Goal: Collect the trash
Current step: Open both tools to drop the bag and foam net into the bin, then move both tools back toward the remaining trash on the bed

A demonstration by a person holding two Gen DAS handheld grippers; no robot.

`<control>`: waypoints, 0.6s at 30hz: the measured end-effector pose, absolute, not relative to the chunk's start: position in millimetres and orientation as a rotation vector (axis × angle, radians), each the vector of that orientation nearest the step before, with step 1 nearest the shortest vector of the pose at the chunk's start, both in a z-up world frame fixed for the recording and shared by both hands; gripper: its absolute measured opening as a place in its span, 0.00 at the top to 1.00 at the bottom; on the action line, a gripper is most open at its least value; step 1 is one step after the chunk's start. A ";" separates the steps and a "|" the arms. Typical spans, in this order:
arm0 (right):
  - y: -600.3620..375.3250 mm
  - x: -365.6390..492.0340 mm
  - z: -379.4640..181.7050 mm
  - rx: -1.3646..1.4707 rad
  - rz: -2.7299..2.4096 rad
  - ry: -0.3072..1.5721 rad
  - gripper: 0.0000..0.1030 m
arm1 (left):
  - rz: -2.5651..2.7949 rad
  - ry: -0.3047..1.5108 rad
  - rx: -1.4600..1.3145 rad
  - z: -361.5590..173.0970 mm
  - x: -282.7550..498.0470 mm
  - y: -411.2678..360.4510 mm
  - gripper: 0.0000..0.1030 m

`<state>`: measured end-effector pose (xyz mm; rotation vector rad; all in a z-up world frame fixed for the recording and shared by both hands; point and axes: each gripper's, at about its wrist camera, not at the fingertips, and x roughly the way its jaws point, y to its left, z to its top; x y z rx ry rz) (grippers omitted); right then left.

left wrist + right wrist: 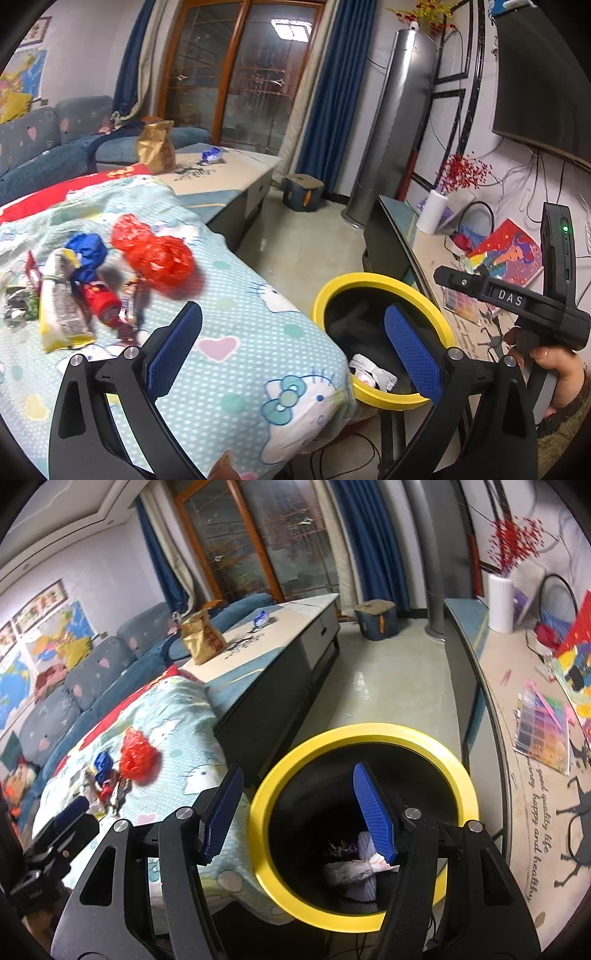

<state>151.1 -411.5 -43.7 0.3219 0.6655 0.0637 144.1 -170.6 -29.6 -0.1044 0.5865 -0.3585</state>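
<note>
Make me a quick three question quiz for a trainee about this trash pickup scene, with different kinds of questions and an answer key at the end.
1. True or false: both tongs, left tongs and right tongs, hold nothing.
2. Multiple choice: the crumpled red plastic bag lies A) inside the bin, B) on the patterned blanket, C) on the floor.
3. Fill in: the rim of the trash bin is coloured ____.

Key
1. True: both stand open with nothing between the pads.
2. B: it lies beside the other wrappers, apart from the bin.
3. Yellow. Crumpled white paper already lies at the bottom.
</note>
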 end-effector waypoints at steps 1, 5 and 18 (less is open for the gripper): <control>-408.7 150.7 -42.7 0.318 0.069 0.664 0.47 | -0.350 0.579 -0.103 -27.7 142.7 -168.0 0.07; -392.8 149.7 -37.3 0.286 0.111 0.658 0.47 | -0.322 0.552 -0.098 -21.2 137.5 -158.5 0.07; -355.0 143.9 -31.4 0.220 0.188 0.656 0.46 | -0.252 0.516 -0.112 -16.1 125.3 -124.8 0.07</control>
